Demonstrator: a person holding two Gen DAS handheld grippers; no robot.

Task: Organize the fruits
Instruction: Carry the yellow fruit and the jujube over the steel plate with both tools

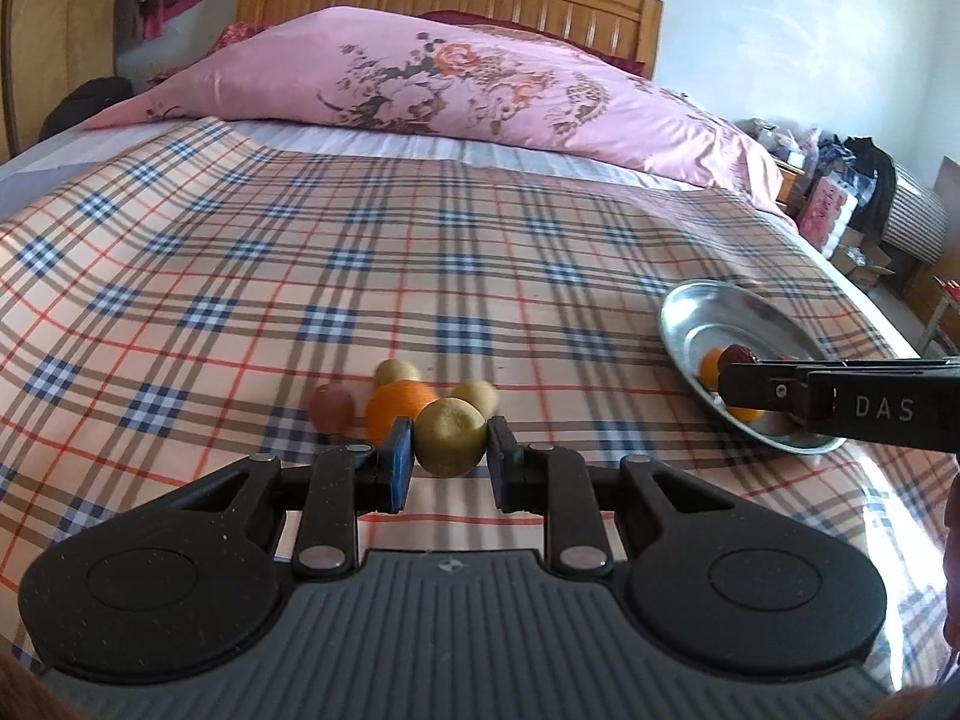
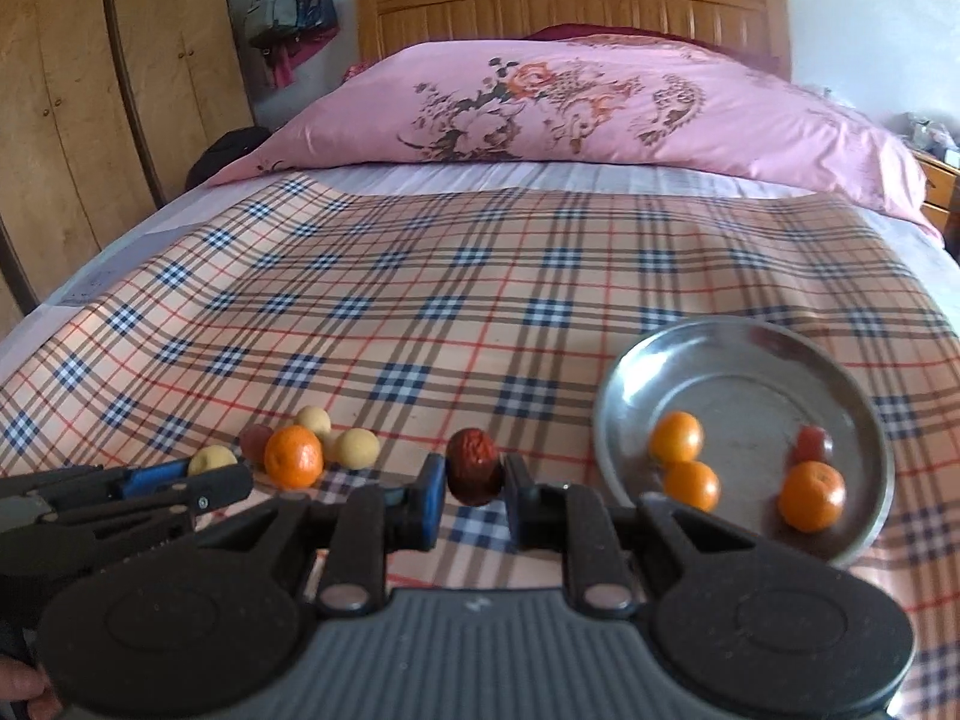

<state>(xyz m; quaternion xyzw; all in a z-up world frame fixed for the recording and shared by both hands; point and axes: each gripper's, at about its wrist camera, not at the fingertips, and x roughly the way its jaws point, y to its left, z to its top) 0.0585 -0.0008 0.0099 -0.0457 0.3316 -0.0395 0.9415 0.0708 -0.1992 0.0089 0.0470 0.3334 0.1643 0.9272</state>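
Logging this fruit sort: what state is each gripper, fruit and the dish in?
Left gripper: shut on yellow fruit.
Right gripper: shut on red date.
Metal dish: holds three oranges, one reddish fruit.
Loose fruit pile: lying on the plaid sheet.

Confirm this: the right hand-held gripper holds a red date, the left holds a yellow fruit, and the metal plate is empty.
Wrong on the metal plate: the right wrist view shows three oranges and a red fruit in it. The rest stands.
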